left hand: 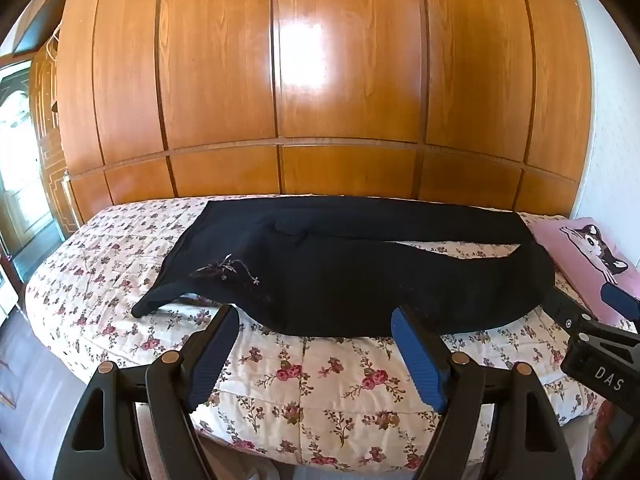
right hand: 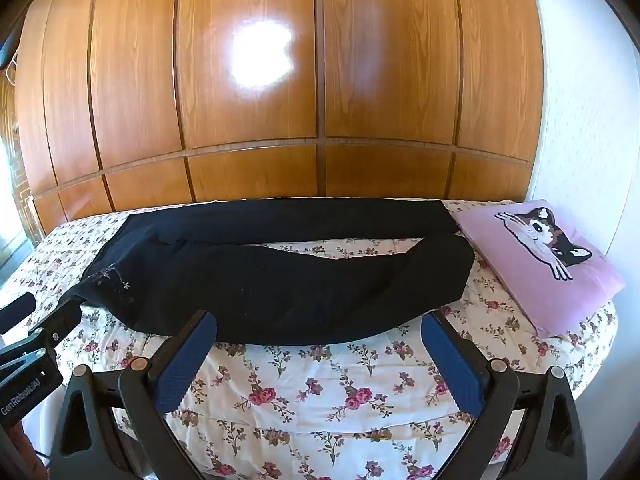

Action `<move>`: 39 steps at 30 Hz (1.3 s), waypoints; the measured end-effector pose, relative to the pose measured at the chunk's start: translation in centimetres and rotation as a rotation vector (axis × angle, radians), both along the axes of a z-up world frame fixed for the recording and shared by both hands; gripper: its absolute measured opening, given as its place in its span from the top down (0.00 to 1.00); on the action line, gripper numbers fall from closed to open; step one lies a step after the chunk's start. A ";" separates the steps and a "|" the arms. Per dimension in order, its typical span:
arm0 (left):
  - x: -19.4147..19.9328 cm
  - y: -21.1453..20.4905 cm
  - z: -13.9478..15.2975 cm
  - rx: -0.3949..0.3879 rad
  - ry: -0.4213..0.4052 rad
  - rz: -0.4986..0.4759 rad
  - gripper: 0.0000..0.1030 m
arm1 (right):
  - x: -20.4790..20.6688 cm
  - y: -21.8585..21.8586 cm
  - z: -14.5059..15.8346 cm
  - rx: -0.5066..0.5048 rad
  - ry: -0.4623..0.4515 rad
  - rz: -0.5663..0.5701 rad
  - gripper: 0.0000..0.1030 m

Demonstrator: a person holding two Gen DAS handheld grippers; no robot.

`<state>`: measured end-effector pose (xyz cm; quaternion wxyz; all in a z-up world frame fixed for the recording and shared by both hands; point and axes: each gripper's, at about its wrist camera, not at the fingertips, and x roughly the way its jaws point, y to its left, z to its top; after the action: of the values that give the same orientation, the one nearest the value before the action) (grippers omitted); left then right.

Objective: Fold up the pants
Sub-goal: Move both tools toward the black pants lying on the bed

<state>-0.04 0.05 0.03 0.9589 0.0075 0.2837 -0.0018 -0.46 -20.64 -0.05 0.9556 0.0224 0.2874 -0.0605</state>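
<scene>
Black pants [left hand: 340, 272] lie flat across a bed with a floral quilt [left hand: 320, 380], waistband at the left, the two legs reaching right and split apart near the hems. A small flower embroidery [left hand: 228, 270] marks the hip. The same pants [right hand: 280, 280] fill the middle of the right wrist view. My left gripper [left hand: 316, 316] stands open just short of the pants' near edge, nothing between its blue pads. Over the near leg's lower edge my right gripper [right hand: 320, 322] is open and empty as well. Each gripper's body shows at the side of the other's view.
A pink pillow with a cat picture [right hand: 536, 264] lies at the bed's right end, close to the pant hems. A glossy wooden wardrobe [left hand: 320, 80] runs behind the bed. A glass door [left hand: 16, 160] is at far left. A white wall [right hand: 580, 100] stands at right.
</scene>
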 end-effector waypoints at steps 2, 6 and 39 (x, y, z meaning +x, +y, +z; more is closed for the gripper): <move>-0.1 0.0 0.0 0.000 -0.002 0.005 0.22 | 0.0 0.0 0.0 -0.004 -0.007 -0.002 0.00; -0.5 0.0 0.1 -0.004 -0.005 0.010 0.22 | 0.0 -0.1 -0.1 -0.003 -0.002 -0.003 0.00; 0.8 0.5 -1.1 -0.013 0.057 -0.002 0.22 | 0.6 -0.1 -0.9 0.006 0.026 0.000 0.00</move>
<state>0.72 0.50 -1.08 0.9505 0.0015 0.3108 -0.0048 0.14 -20.72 -0.99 0.9518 0.0243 0.2998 -0.0600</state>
